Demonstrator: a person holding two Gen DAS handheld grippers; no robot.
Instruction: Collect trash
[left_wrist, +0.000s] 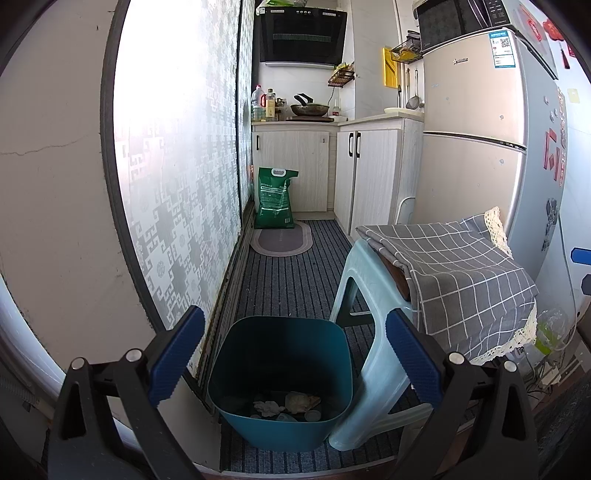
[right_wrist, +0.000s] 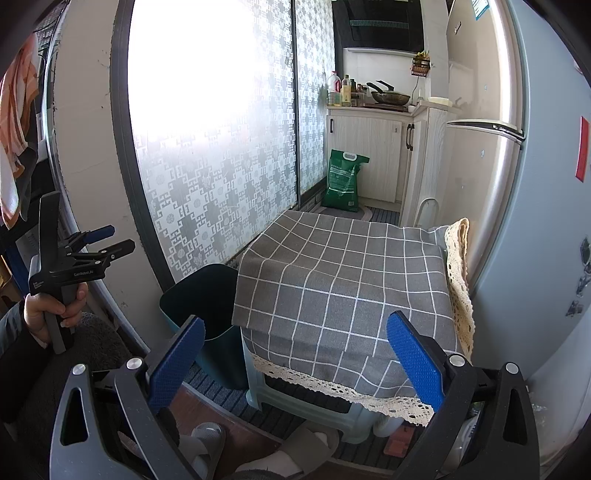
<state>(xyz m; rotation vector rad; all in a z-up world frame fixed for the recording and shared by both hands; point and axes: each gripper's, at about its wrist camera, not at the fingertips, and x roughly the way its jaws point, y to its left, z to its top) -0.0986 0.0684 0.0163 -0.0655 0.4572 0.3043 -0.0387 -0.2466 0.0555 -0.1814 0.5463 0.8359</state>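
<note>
Blue-padded and spread wide with nothing between the pads, our left gripper (left_wrist: 293, 356) tilts down over the teal bin (left_wrist: 280, 384), which stands on the striped floor mat (left_wrist: 291, 266) touching the pale stool (left_wrist: 369, 387). Crumpled trash (left_wrist: 288, 404) lies at the bin's bottom. Our right gripper (right_wrist: 295, 360), equally released, hovers level before the checked cloth (right_wrist: 343, 277) covering the stool.

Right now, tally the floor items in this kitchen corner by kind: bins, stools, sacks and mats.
Teal trash bin: 1
Pale green plastic stool: 1
Green sack: 1
Oval grey mat: 1
Total: 4
</note>
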